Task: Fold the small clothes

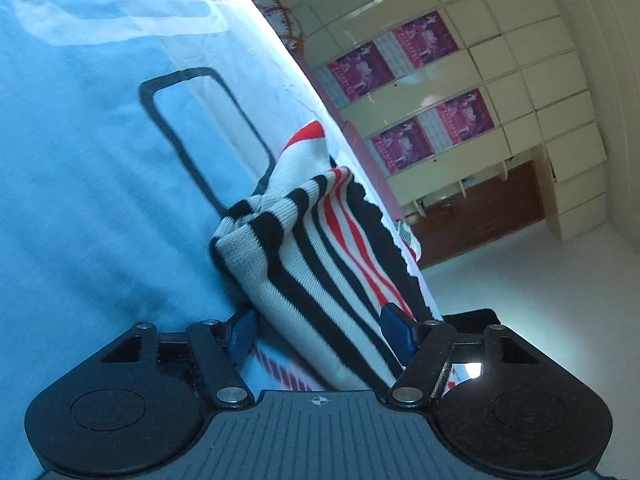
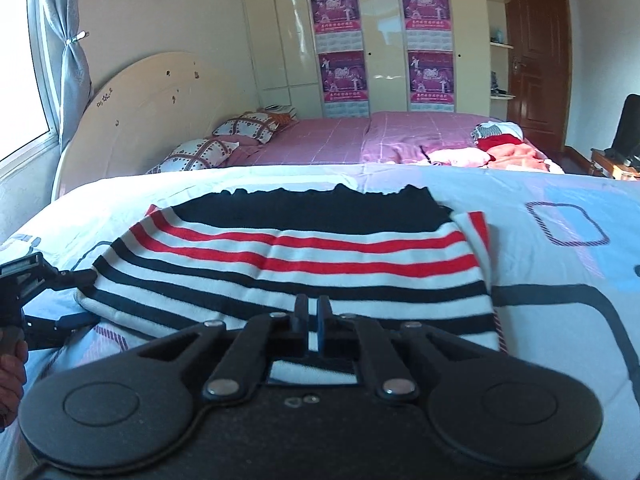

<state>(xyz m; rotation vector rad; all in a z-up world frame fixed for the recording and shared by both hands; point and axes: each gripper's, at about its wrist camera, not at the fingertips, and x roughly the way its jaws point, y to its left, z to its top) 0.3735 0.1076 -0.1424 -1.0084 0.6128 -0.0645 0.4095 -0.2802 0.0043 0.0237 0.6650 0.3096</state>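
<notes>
Striped sweater [image 2: 288, 256] is lying folded on the light blue bedspread [image 2: 560, 280] of the bed. Left tool [image 1: 320, 330] has its fingers spread wide around the sweater's edge, one above and one below, not pinching. Right tool [image 2: 313, 316] sits at the near hem, fingers nearly together with nothing between them.

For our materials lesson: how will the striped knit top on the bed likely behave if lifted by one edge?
The striped knit top is probably floppy: it already drapes and buckles between the left gripper's open fingers. It likely sags rather than holding shape. Its ribbed knit should grip, not slip.
</notes>
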